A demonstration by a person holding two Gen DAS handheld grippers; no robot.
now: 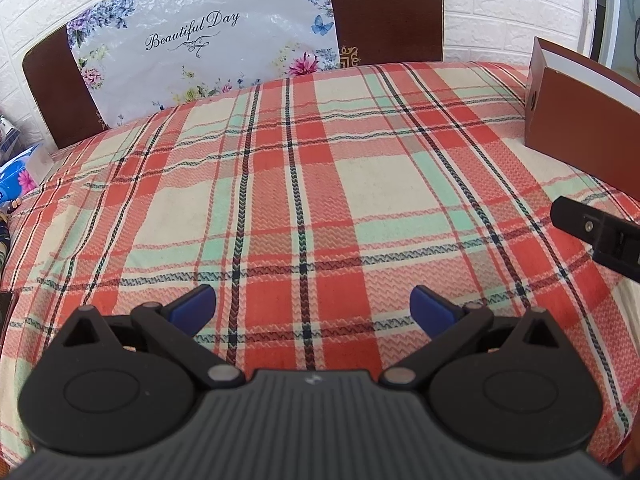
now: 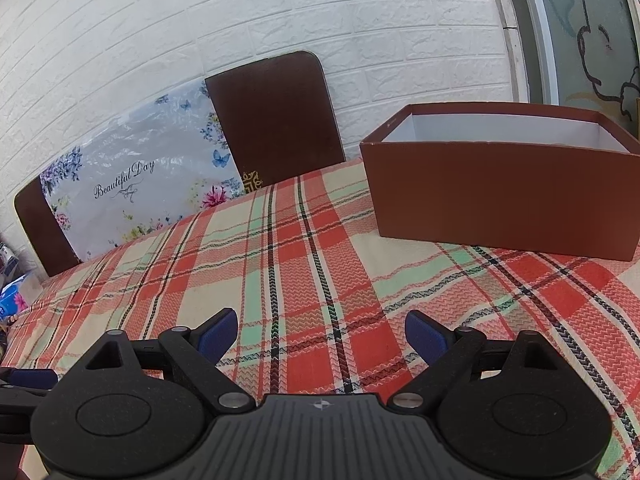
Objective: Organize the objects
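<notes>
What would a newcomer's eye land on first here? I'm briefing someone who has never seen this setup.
Probably the loud red, cream and mint plaid tablecloth covering the whole table. Next, the open brown box with a white inside, standing at the table's far right. Behind the table, a floral "Beautiful Day" bag leans on a dark chair back. Both the left hand-held gripper and right hand-held gripper are open and hold nothing.

Desk (image 1: 320,184) covered by a plaid cloth (image 2: 304,280) of red, cream and mint squares with dark lines, filling the centre of both views. An open brown box (image 2: 504,200) with a white interior stands directly on the cloth, at the right of each frame.
</notes>
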